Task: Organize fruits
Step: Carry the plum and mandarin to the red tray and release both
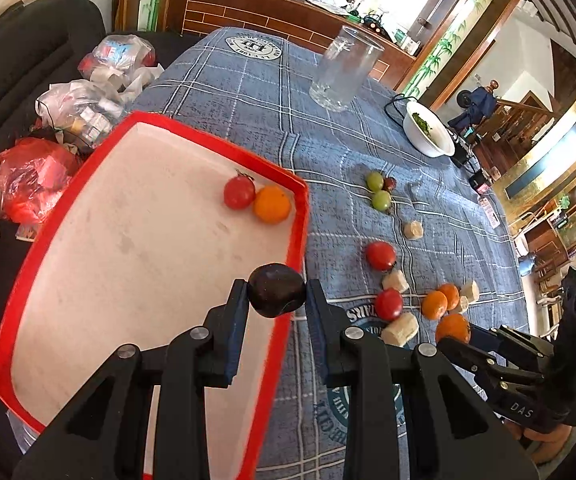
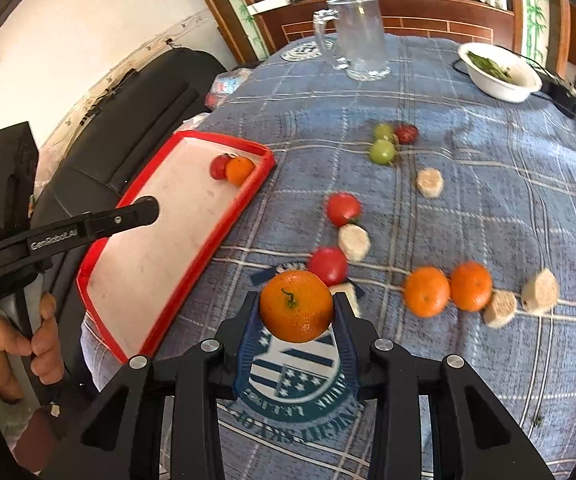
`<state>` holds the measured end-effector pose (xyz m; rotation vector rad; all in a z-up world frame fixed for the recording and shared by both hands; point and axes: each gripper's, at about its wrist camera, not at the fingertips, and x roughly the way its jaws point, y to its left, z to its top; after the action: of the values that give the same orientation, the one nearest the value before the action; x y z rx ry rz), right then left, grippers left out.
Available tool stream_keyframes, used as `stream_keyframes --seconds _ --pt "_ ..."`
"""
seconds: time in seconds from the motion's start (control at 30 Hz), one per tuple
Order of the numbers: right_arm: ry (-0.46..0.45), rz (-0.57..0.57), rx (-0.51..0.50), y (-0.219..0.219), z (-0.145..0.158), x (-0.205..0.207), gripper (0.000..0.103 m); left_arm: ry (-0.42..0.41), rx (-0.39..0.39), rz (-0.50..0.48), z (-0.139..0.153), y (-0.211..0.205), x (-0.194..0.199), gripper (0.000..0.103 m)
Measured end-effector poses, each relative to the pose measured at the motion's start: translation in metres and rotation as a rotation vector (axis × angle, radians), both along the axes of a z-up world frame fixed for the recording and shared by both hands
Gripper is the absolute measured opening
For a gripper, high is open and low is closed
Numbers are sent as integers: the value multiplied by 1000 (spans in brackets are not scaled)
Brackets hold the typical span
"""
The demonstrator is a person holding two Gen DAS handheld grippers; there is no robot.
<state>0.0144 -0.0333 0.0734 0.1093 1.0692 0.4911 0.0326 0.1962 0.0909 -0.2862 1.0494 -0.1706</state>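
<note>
The left tongs (image 1: 276,294) are clamped on a dark plum (image 1: 276,295), one pad on each flank of it, and they hang right over the near right rim of the red tray (image 1: 296,240), so the white floor of the tray lies just ahead and to the left of them. The right tongs (image 2: 296,307) are clamped on an orange (image 2: 296,306), stem toward the camera, and sit above the blue checked cloth of the table (image 2: 488,200), with the tray off to their left and somewhat ahead, the near long rim standing between them and the tray floor. That is the relation the next move turns on: the left tongs are the nearer to the tray and, by my reading, need only a short push forward and left to set the plum down, while the right tongs must cross leftward over the rim. The tray's long axis runs away from both tongs, and its far corner already holds a tomato (image 1: 239,193) touching a second orange (image 1: 272,204), so the free floor lies nearer than that pair
</note>
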Motion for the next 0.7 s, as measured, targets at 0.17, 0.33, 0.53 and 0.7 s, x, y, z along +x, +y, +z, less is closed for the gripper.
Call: stream_keyframes --seconds 0.17,0.33,0.53,0.7 --pt "0 35 27 28 7 14 36 7 7 -17 0 14 12 26" --pt "8 63 59 60 9 29 36 13 22 -27 -5 30 31 26" --pt "11 86 66 100 3 50 36 30 32 -25 -14 46 59 26" --pt "20 87 66 123 -7 65 36 43 29 -40 -23 55 78 26"
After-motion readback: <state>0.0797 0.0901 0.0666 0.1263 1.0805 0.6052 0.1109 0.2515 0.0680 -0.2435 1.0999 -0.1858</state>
